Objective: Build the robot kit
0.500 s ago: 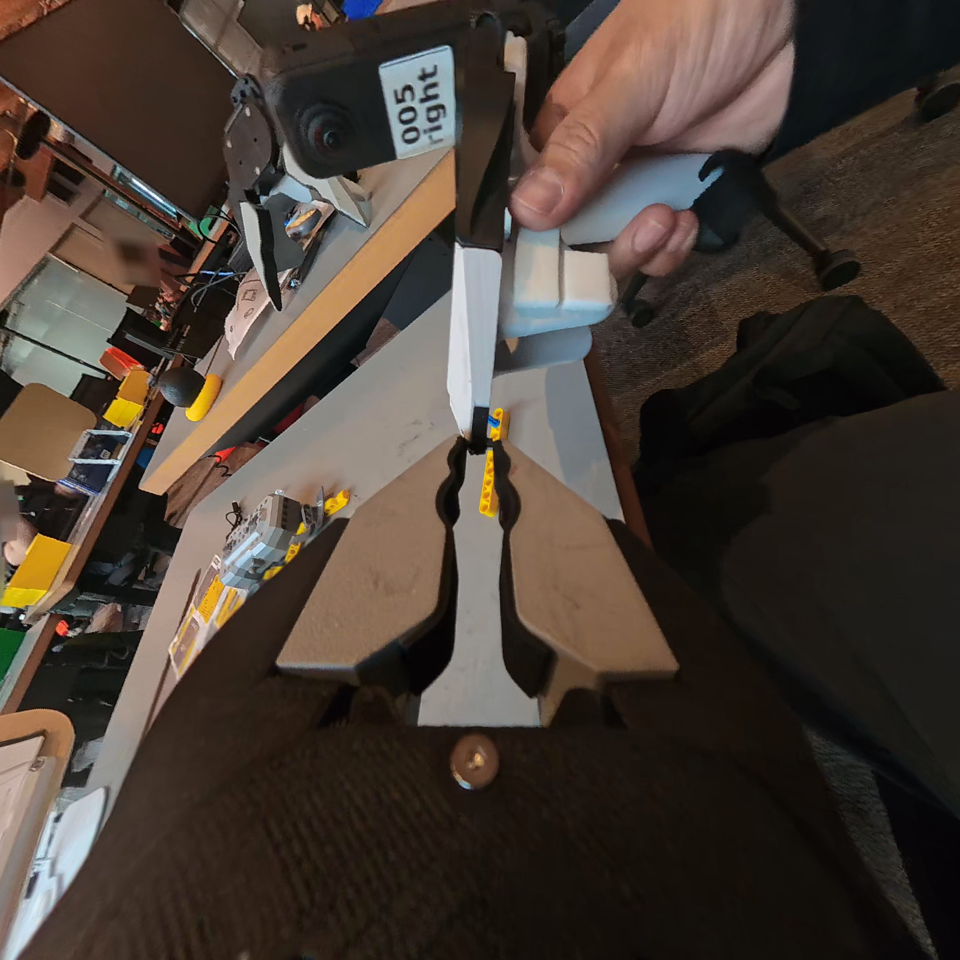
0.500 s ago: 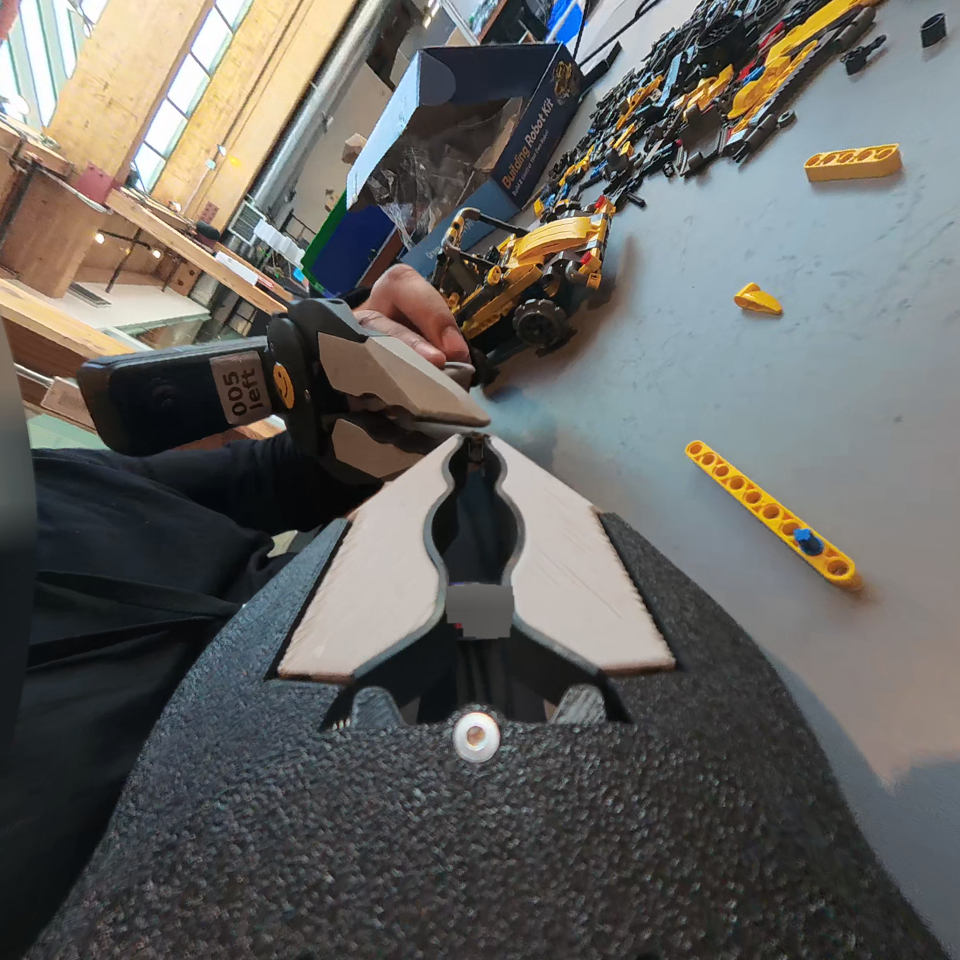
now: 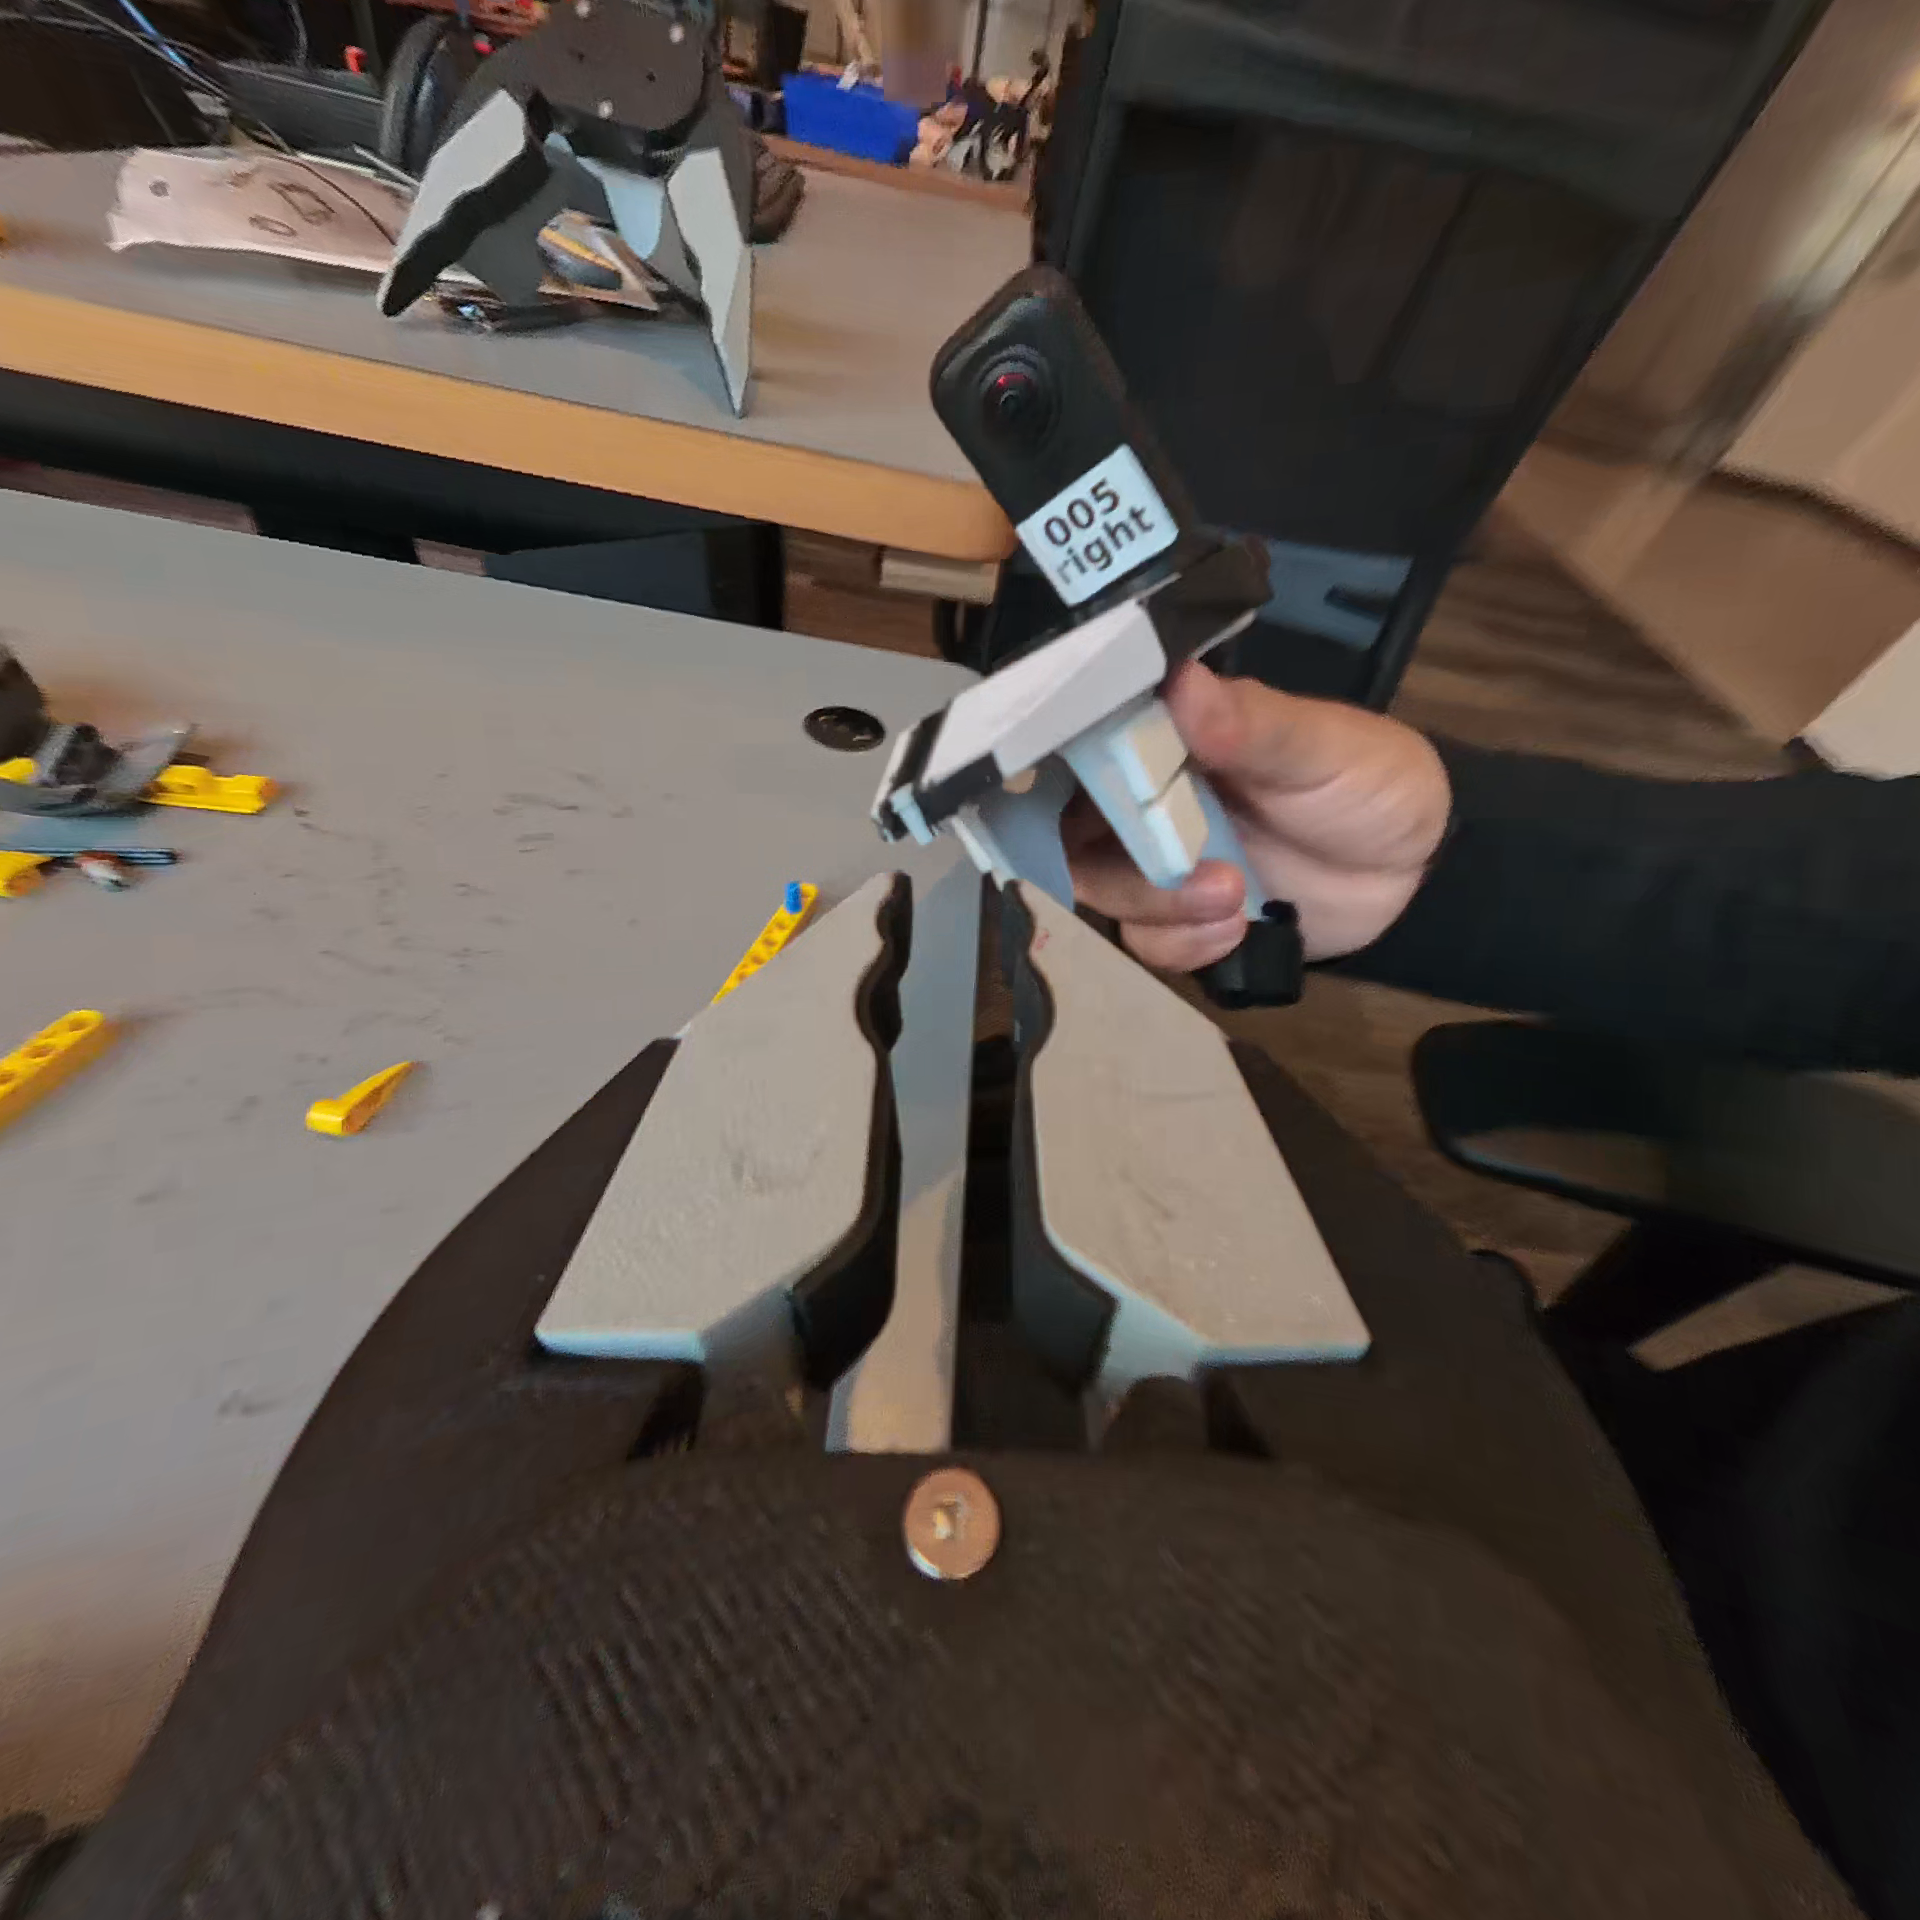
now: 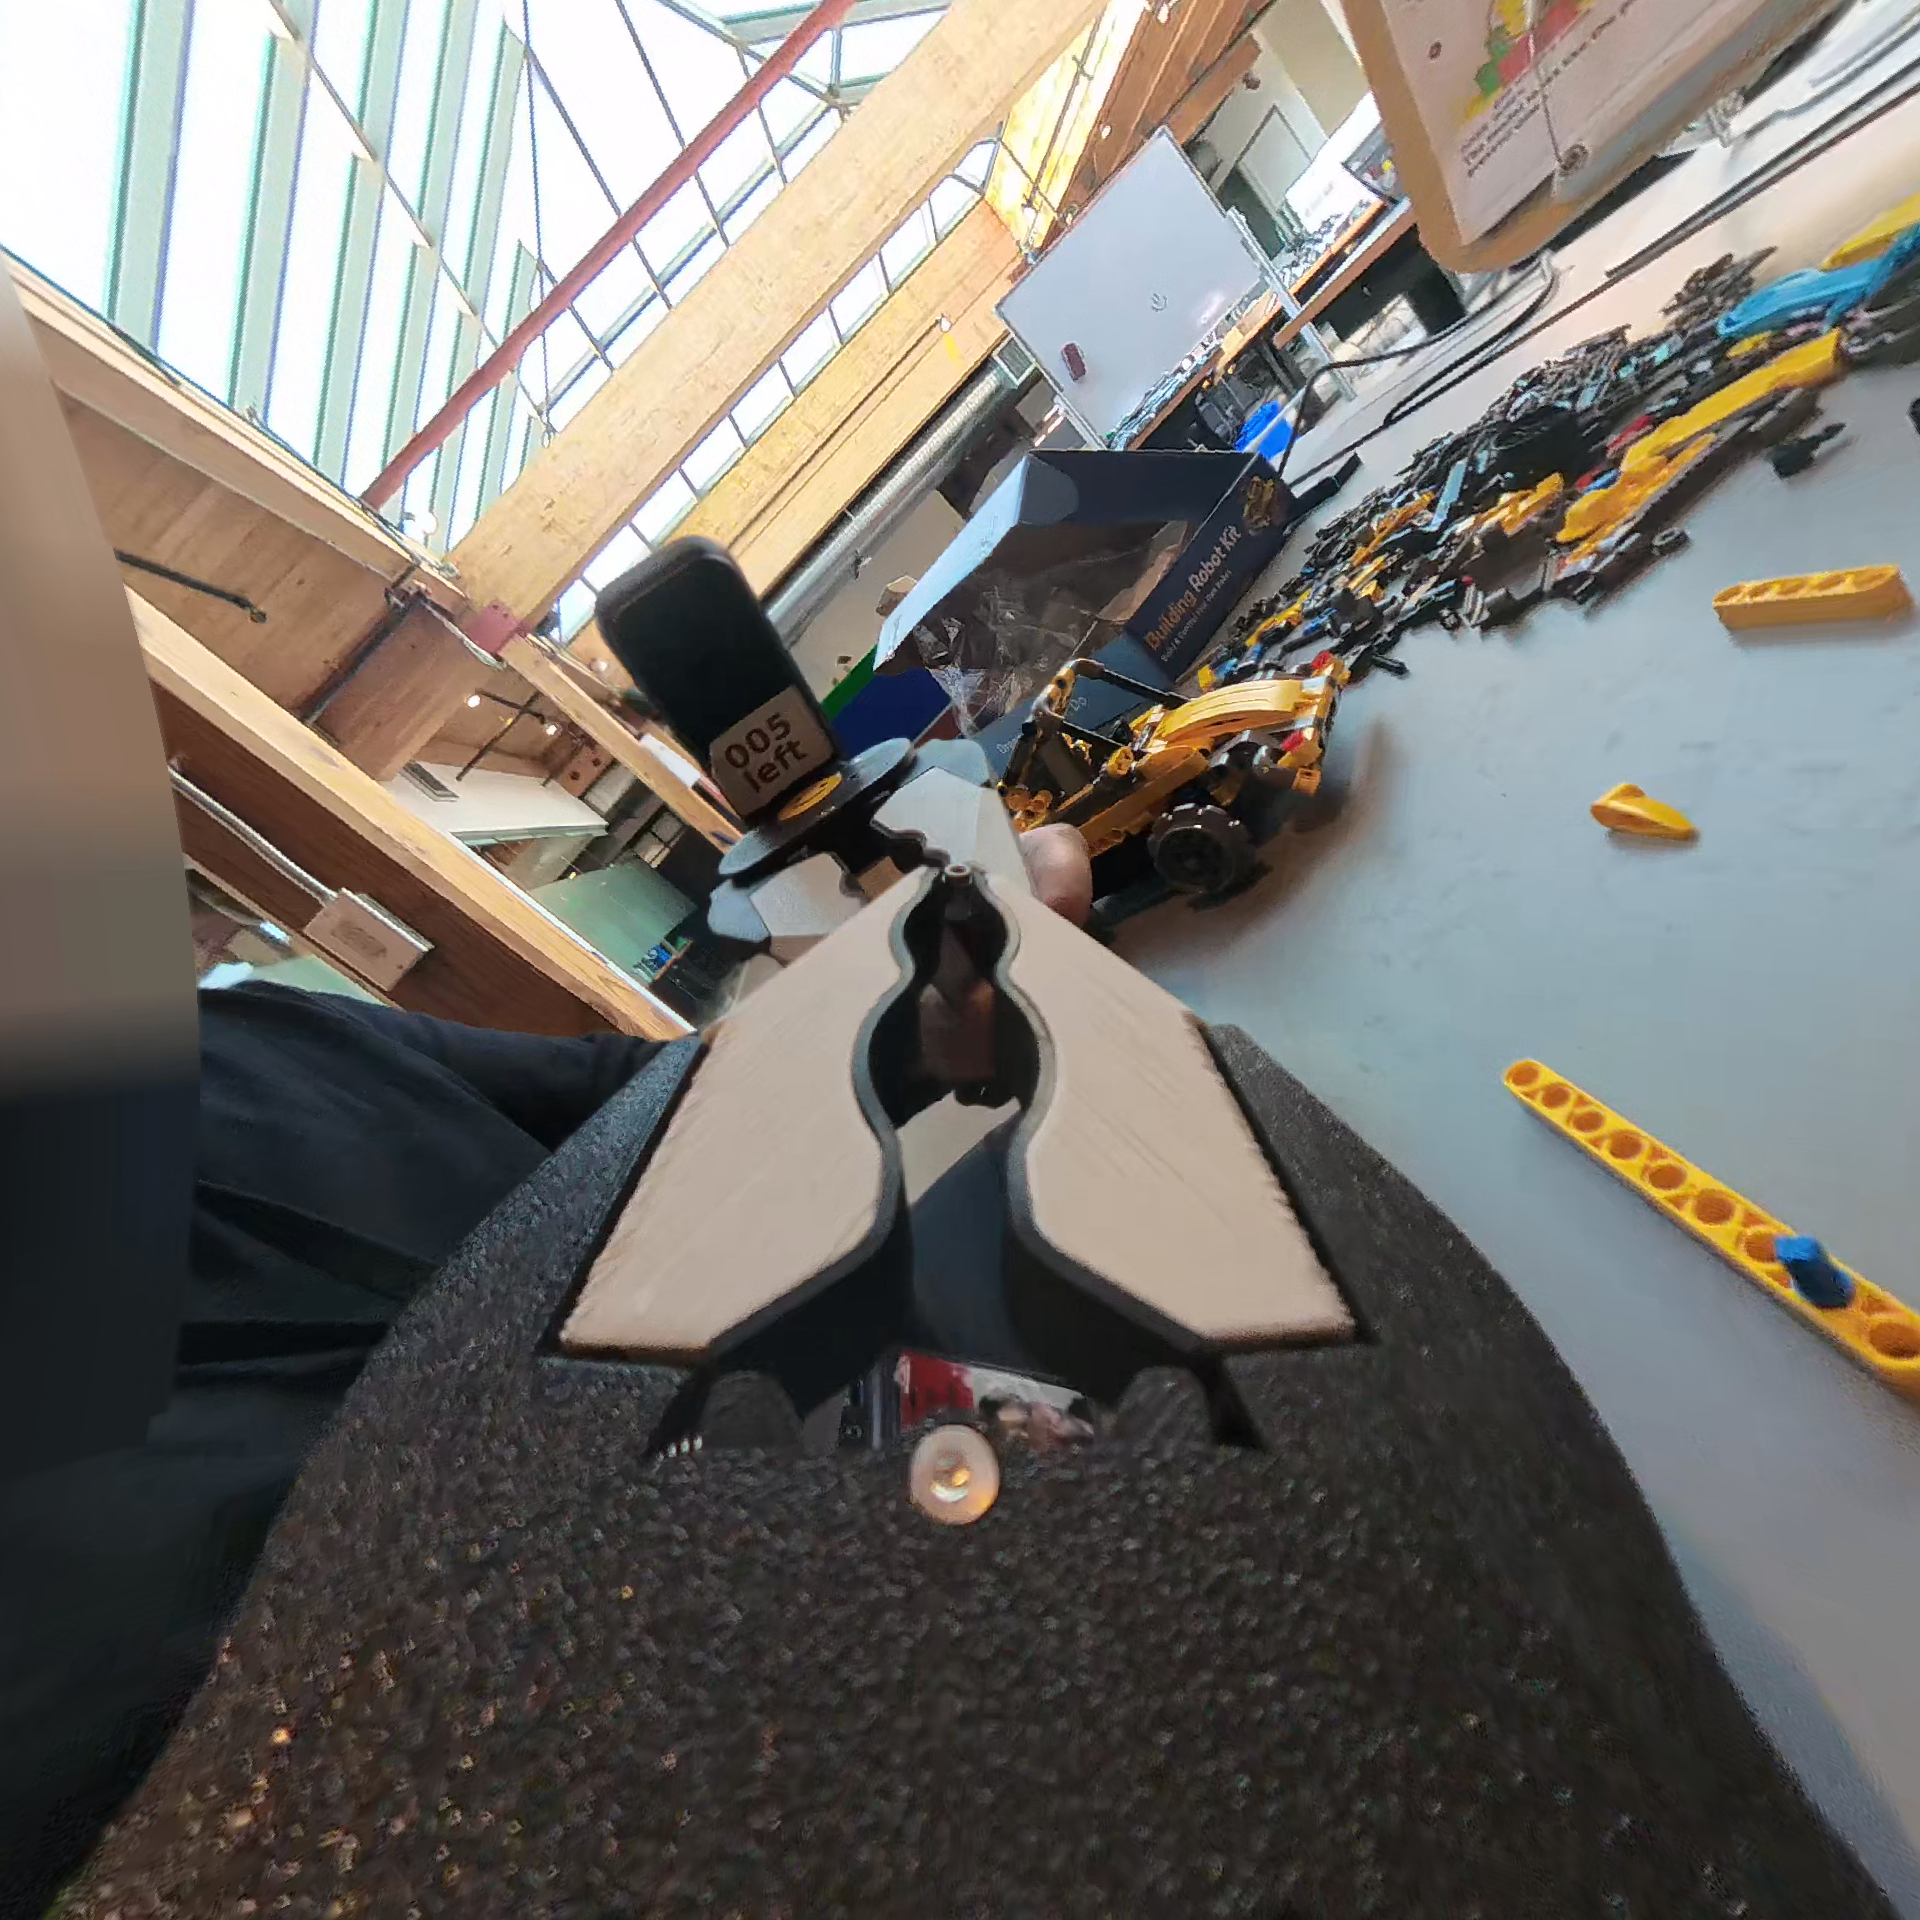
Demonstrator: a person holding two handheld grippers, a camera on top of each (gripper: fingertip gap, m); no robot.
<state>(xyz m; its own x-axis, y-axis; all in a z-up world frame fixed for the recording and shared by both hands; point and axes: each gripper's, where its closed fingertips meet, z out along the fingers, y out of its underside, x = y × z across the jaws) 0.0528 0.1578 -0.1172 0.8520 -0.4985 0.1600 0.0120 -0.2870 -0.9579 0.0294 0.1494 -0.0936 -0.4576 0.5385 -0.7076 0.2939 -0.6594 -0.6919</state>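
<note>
Here the left gripper is hovering with its jaws slightly parted and empty beside the right gripper, whose tips are pinching a small grey pin, while the long yellow beam with a blue peg is lying on the grey table nearby.

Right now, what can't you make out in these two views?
1. Right wrist view: pale speck at the right gripper tips, too small to tell if gripped.
2. Left wrist view: long yellow beam, near end hidden behind the left gripper.
3. Right wrist view: yellow vehicle model, one end hidden by a hand.
</note>
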